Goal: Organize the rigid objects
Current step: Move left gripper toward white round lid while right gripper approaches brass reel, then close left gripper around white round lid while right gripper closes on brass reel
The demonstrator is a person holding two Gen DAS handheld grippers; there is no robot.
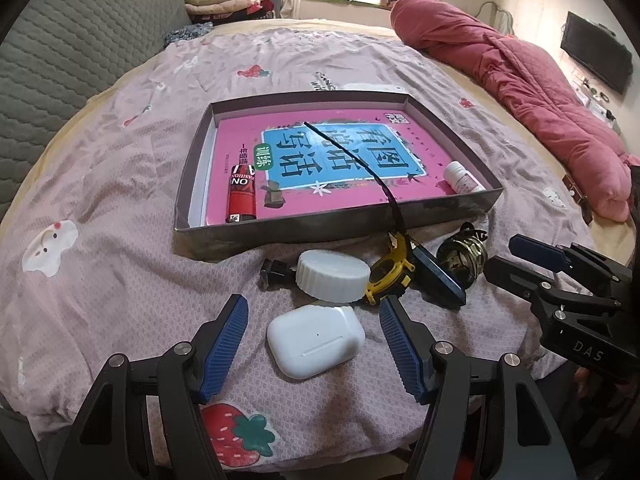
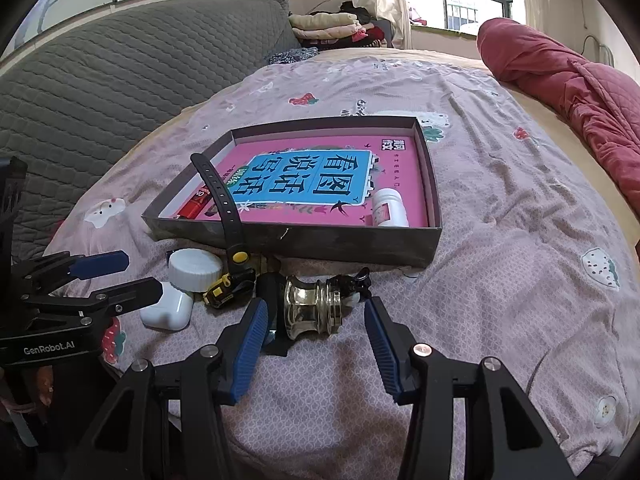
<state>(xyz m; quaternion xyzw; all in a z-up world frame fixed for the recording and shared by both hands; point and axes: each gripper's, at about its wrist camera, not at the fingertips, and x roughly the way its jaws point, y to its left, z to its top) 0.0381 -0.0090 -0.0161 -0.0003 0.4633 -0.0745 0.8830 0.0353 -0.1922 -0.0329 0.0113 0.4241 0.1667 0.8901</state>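
A white earbud case [image 1: 316, 340] lies on the bedsheet between the blue pads of my left gripper [image 1: 314, 340], which is open and not touching it. Just beyond lie a white screw cap [image 1: 334, 276], a yellow watch [image 1: 390, 276] with its black strap leaning over the box wall, and a small black piece [image 1: 274, 274]. My right gripper [image 2: 316, 340] is open too. A glass and brass bottle [image 2: 312, 308] lies on its side at its fingertips, untouched. The shallow dark box [image 2: 320, 244] holds a pink book, a red lighter [image 1: 241, 198] and a white bottle [image 2: 388, 208].
A dark blue flat object [image 1: 438, 276] lies between the watch and the glass bottle. A rolled red quilt [image 1: 520, 80] lies along the right of the bed. A grey padded headboard [image 2: 120, 80] stands at the left. The bed's near edge is just under both grippers.
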